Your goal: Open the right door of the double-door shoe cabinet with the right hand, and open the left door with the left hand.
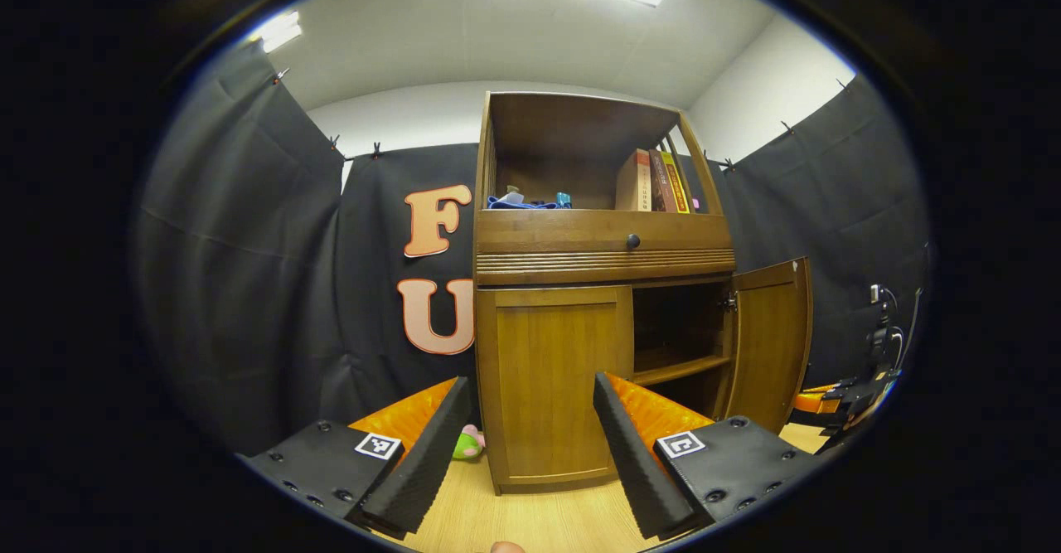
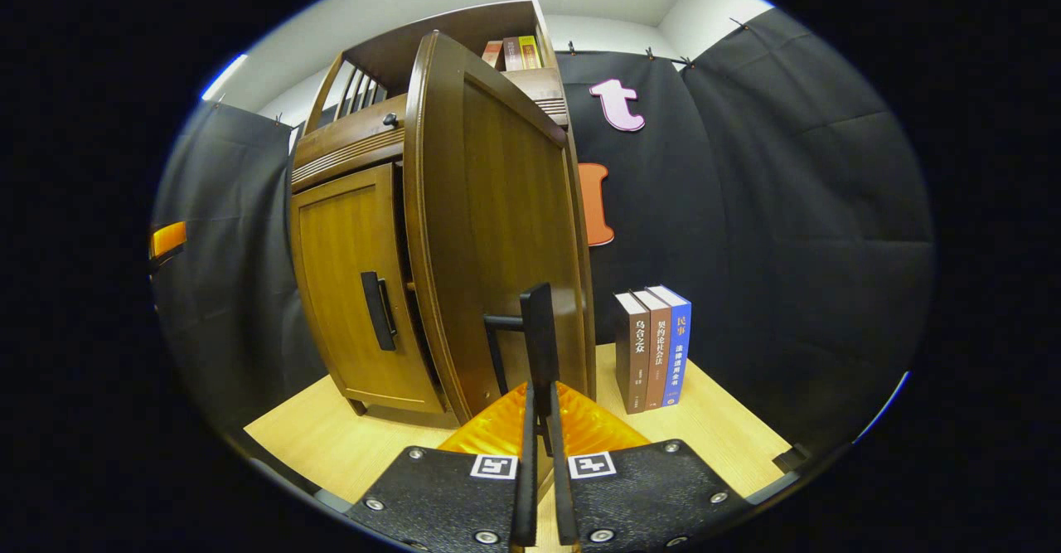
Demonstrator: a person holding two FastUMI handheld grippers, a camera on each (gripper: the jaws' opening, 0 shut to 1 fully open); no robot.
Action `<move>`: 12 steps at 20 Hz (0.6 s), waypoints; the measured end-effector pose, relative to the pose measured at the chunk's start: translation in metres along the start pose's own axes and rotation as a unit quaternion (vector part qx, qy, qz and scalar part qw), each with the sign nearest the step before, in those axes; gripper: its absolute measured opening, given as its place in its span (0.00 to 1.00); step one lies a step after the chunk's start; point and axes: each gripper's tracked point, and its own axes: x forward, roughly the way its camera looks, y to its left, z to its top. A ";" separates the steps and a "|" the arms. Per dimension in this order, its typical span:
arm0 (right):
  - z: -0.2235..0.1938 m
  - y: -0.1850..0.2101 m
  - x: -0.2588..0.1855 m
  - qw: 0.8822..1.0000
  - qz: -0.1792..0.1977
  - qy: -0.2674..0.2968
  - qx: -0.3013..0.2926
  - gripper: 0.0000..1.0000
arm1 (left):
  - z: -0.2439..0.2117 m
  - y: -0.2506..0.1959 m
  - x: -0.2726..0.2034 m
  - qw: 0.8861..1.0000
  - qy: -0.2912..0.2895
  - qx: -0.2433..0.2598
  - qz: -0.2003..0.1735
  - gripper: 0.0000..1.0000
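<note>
In the left gripper view the wooden shoe cabinet (image 1: pixel 601 242) stands straight ahead. Its left door (image 1: pixel 547 346) is closed, and its right door (image 1: pixel 771 341) is swung wide open, showing a shelf inside. My left gripper (image 1: pixel 530 387) is open, held short of the left door and touching nothing. In the right gripper view the right door (image 2: pixel 497 205) stands edge-on in front of me. My right gripper (image 2: pixel 540 404) is shut on that door's black handle (image 2: pixel 535 321). The closed left door (image 2: pixel 348 279) carries its own black handle (image 2: pixel 379 310).
Three upright books (image 2: pixel 655 346) stand on the wooden floor right of the open door. A small pink and green toy (image 1: pixel 469 443) lies by the cabinet's left foot. Books (image 1: pixel 655 181) sit in the top shelf above a drawer knob (image 1: pixel 632 241). Black cloth walls surround the booth.
</note>
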 end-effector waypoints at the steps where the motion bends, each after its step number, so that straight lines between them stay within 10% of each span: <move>1: 0.000 -0.005 0.000 1.000 -0.003 0.000 0.000 0.08 | -0.001 -0.002 0.001 1.000 0.001 0.000 -0.001 0.96; 12: 0.003 -0.078 -0.003 0.998 -0.064 -0.007 -0.008 0.08 | -0.015 -0.028 0.021 1.000 0.010 0.008 -0.003 0.95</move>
